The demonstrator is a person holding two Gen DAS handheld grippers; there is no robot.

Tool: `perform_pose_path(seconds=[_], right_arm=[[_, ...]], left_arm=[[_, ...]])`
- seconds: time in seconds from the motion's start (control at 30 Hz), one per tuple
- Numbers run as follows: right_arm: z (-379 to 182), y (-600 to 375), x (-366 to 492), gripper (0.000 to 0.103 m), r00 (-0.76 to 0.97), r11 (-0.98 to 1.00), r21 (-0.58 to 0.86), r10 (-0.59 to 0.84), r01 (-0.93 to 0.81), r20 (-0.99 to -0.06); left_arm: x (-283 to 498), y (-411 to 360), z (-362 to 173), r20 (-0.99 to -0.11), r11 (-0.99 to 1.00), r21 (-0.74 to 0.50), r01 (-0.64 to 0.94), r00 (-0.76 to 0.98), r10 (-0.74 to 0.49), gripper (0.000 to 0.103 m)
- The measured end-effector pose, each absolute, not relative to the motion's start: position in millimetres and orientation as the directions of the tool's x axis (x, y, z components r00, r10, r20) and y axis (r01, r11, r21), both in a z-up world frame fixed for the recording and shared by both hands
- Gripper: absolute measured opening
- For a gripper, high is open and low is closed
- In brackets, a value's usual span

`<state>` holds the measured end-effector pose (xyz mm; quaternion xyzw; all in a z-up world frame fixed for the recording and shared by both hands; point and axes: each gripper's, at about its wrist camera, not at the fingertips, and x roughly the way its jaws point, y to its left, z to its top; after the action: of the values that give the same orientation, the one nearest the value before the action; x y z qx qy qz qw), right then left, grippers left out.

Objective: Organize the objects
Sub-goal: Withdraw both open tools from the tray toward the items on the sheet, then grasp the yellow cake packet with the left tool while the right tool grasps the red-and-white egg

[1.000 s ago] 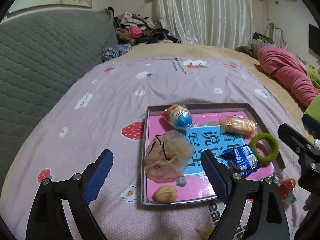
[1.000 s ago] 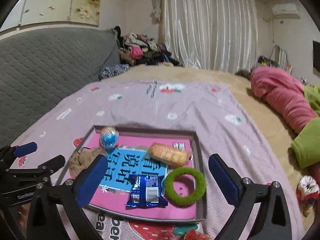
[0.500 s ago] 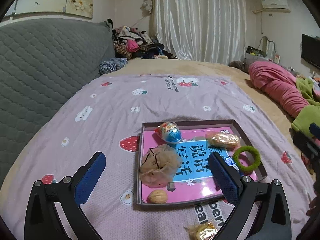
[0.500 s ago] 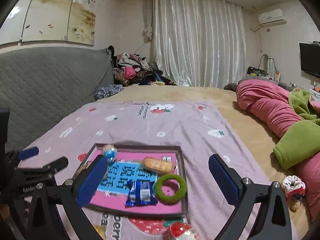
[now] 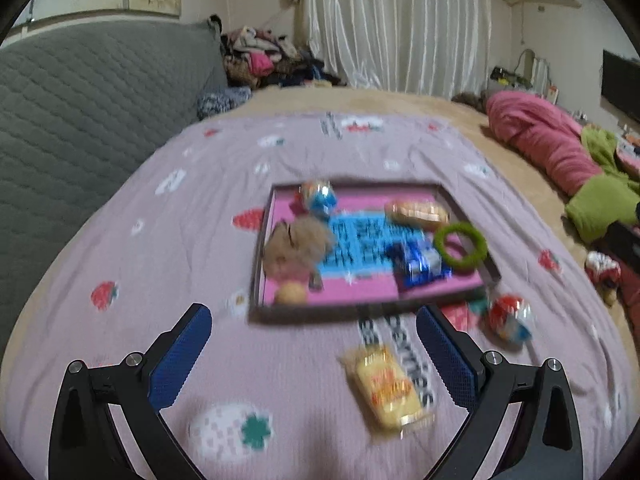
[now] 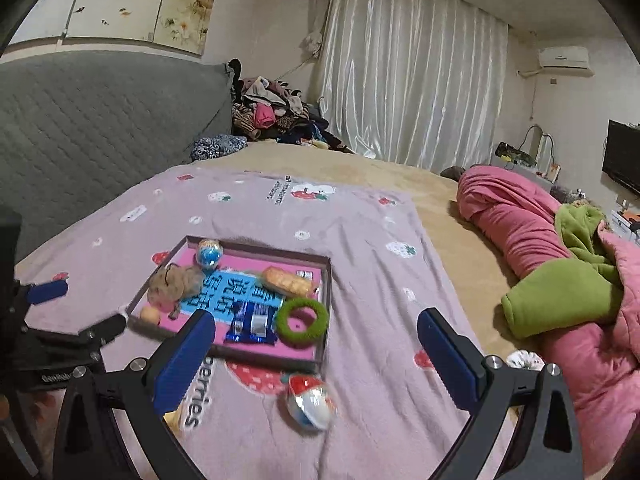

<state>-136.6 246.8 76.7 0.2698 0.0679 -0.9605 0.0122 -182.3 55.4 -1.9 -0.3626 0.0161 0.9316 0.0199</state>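
A shallow tray (image 5: 264, 236) with a pink and blue floor lies on the purple bedspread; it also shows in the right wrist view (image 6: 326, 300). In it are a blue foil egg (image 5: 318, 196), a tan hair net (image 5: 296, 246), a walnut (image 5: 290, 293), a bread packet (image 5: 418, 212), a blue snack packet (image 5: 416, 262) and a green ring (image 5: 460, 244). On the spread in front lie a yellow snack packet (image 5: 386, 388) and a red-and-silver foil egg (image 5: 508, 320), also in the right wrist view (image 6: 310, 402). My left gripper (image 5: 314, 356) and right gripper (image 6: 316, 358) are open and empty.
A grey quilted headboard (image 5: 80, 120) runs along the left. A pile of clothes (image 6: 276, 114) lies at the far end. Pink and green bedding (image 6: 560, 272) is bunched on the right. A small scrunchie (image 6: 524, 360) lies by it.
Both grippers have pulled back from the tray and risen. The yellow packet and the red foil egg in front of the tray have come into view.
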Motion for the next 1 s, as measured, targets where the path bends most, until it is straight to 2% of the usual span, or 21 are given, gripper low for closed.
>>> perform_pose_path(seconds=[0.5,0.87,1.0], right_arm=[[74.1,259.1,-75.2,0.102,-0.844,-0.990,-0.092,-0.044,0.110,-0.535],[32.2,271.5,-81.4,0.102,-0.814,-0.989,-0.086,-0.051,0.124,-0.579],[19.8,274.1,-88.7,0.102,-0.821,-0.989,-0.082,-0.056,0.125,-0.568]], left_arm=[[-116.1,68.0,2.2,-0.713,-0.999,0.035,-0.028,-0.701,-0.005,0.102],[-119.5,82.9,-30.2,-0.748,-0.997,0.065,-0.036,-0.663,-0.025,0.102],[-127.7,92.9,-44.6,-0.761,-0.996,0.071,-0.057,-0.648,-0.017,0.102]])
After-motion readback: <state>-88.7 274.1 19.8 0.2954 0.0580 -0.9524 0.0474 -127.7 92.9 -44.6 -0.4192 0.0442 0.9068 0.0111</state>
